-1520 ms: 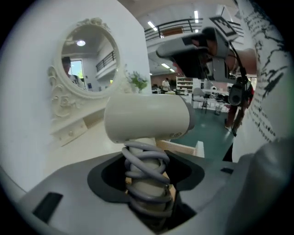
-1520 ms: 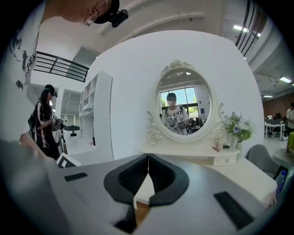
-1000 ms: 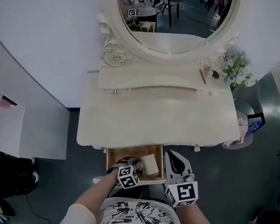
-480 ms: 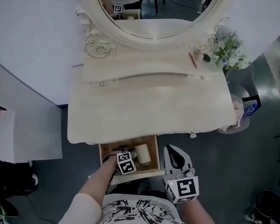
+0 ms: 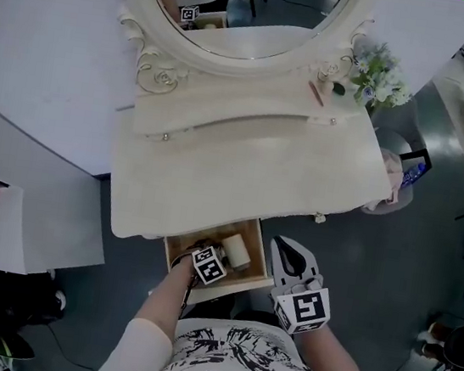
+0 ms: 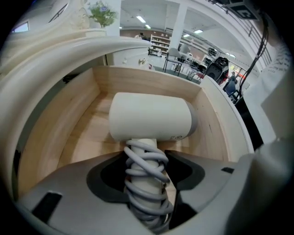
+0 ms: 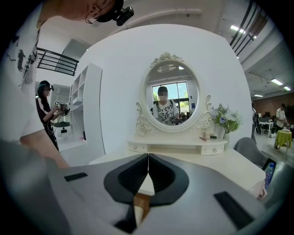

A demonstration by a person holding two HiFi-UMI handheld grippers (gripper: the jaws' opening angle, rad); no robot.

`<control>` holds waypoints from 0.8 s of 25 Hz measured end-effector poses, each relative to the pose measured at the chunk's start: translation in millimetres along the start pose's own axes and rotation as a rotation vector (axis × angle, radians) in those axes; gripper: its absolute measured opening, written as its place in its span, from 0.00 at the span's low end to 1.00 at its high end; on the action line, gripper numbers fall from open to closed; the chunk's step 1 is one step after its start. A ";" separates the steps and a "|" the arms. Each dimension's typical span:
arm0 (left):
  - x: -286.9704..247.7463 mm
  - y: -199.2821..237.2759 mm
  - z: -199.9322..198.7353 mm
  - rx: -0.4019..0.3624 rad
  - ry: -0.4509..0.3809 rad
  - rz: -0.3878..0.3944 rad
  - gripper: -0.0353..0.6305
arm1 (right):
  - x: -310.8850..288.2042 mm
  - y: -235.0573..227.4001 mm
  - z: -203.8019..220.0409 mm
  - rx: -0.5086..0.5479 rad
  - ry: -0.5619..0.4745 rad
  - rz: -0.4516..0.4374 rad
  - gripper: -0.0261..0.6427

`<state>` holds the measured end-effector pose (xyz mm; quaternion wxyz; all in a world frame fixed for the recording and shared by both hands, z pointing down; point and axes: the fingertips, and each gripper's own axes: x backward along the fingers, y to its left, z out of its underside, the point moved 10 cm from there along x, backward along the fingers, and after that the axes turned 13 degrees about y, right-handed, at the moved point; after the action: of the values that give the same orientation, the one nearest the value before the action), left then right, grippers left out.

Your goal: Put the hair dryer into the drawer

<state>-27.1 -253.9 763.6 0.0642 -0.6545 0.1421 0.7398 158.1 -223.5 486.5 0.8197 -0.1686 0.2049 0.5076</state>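
The cream hair dryer (image 6: 149,120) lies in the open wooden drawer (image 5: 251,279) under the dressing table's front edge; its barrel (image 5: 235,250) shows in the head view. My left gripper (image 6: 146,181) is inside the drawer, shut on the dryer's handle, which has a grey cord (image 6: 146,165) wound round it. The drawer's wooden walls (image 6: 147,82) surround the dryer. My right gripper (image 5: 289,253) is held just right of the drawer, level with the table edge, shut with nothing between its jaws (image 7: 148,170).
The white dressing table (image 5: 241,182) carries an oval mirror (image 5: 239,10), a raised shelf with small drawers (image 5: 249,123) and a flower vase (image 5: 380,77). A chair with a bottle (image 5: 405,175) stands at the table's right. A white panel (image 5: 5,217) leans at the left.
The left gripper and hair dryer have sunk slightly deeper into the drawer. The head camera shifted, so the table sits a little left and lower in view. The right gripper has hardly moved.
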 end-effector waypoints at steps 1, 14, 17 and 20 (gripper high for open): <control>1.2 1.5 0.1 0.010 0.002 0.014 0.44 | 0.0 0.5 -0.5 -0.003 -0.003 0.002 0.06; 103.7 -3.7 2.3 0.187 -0.306 -0.121 0.14 | 7.7 15.6 -19.3 0.027 -0.065 -0.051 0.06; 137.6 -9.4 5.5 0.220 -0.406 -0.155 0.09 | 9.8 21.0 -25.5 0.041 -0.080 -0.069 0.06; 176.0 -15.2 9.4 0.253 -0.507 -0.223 0.09 | 12.7 27.0 -31.4 0.060 -0.098 -0.090 0.06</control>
<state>-55.5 -252.7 589.0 0.2594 -0.4474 0.1397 0.8444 133.7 -217.4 451.2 0.8554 -0.1278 0.1720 0.4717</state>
